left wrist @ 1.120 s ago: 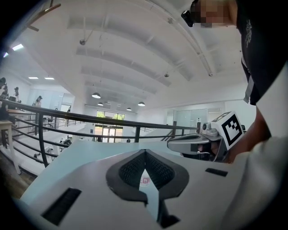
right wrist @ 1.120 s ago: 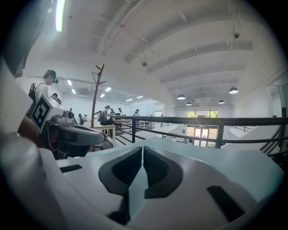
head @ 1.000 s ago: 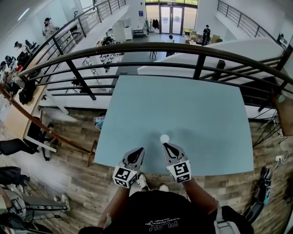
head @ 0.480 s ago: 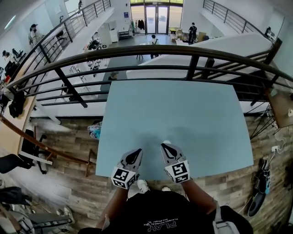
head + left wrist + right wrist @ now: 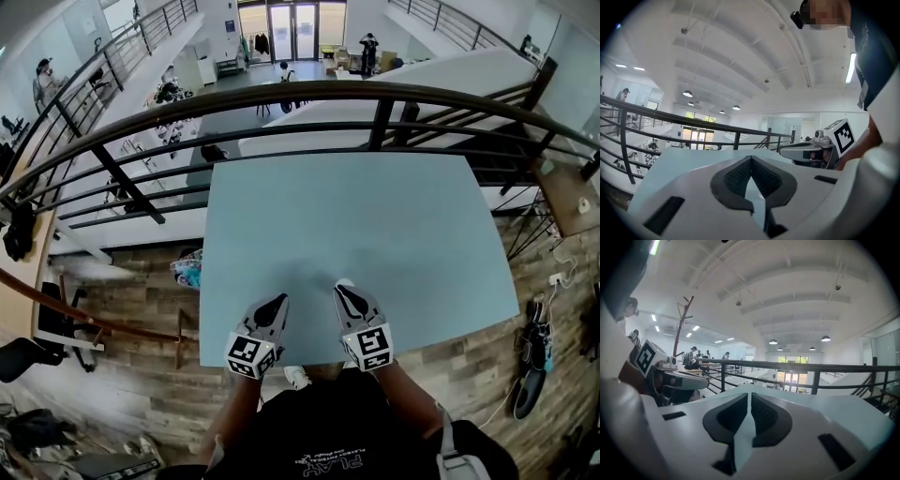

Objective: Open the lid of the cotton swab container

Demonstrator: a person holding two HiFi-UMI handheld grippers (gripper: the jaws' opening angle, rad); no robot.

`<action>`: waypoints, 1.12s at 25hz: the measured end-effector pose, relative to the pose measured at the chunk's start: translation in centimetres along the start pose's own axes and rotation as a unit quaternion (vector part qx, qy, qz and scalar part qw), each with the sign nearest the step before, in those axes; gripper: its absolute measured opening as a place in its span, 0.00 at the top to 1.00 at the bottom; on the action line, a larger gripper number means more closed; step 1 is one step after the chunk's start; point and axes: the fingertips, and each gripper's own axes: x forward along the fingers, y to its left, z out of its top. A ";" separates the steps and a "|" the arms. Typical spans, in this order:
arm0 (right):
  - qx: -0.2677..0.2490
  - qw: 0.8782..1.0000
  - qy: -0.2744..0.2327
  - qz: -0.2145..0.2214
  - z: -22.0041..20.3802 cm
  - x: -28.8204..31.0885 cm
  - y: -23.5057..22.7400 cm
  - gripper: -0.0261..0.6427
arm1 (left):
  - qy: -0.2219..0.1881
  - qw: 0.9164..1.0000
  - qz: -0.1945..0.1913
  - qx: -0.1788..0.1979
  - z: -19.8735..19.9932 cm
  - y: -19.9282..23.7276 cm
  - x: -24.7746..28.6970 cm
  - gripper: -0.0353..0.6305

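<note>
Two abreast, near-level, jaws together, over table (image 5: 394, 216): left gripper (image 5: 278, 300), right gripper (image 5: 340, 290).

Lt-blue table (image 5: 403, 225), blk railing (image 5: 281, 92)

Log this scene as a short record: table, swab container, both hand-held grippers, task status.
table: light blue, black railing beyond
left hand-held gripper: shut, empty, over the table's near edge
right hand-held gripper: shut, empty
cotton swab container: small, white, mostly hidden just beyond the right hand-held gripper's tip
task status: container not gripped
</note>
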 end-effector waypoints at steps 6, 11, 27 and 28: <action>0.002 1.000 0.008 0.006 -0.7 -0.6 -0.7 0.93 | 0.004 1.000 0.005 -0.003 -0.5 -0.1 0.8 0.93; 0.004 1.000 0.019 0.017 -1.5 -1.4 -1.9 0.93 | 0.014 1.000 0.014 -0.004 -1.1 -0.9 1.8 0.93; 0.034 0.994 0.097 0.037 -10.2 -1.5 -3.0 0.92 | 0.050 0.998 0.022 -0.028 -6.7 -2.5 4.0 0.93; 0.036 0.993 0.103 0.038 -10.9 -1.3 -3.1 0.92 | 0.053 0.998 0.023 -0.029 -7.1 -2.5 4.1 0.93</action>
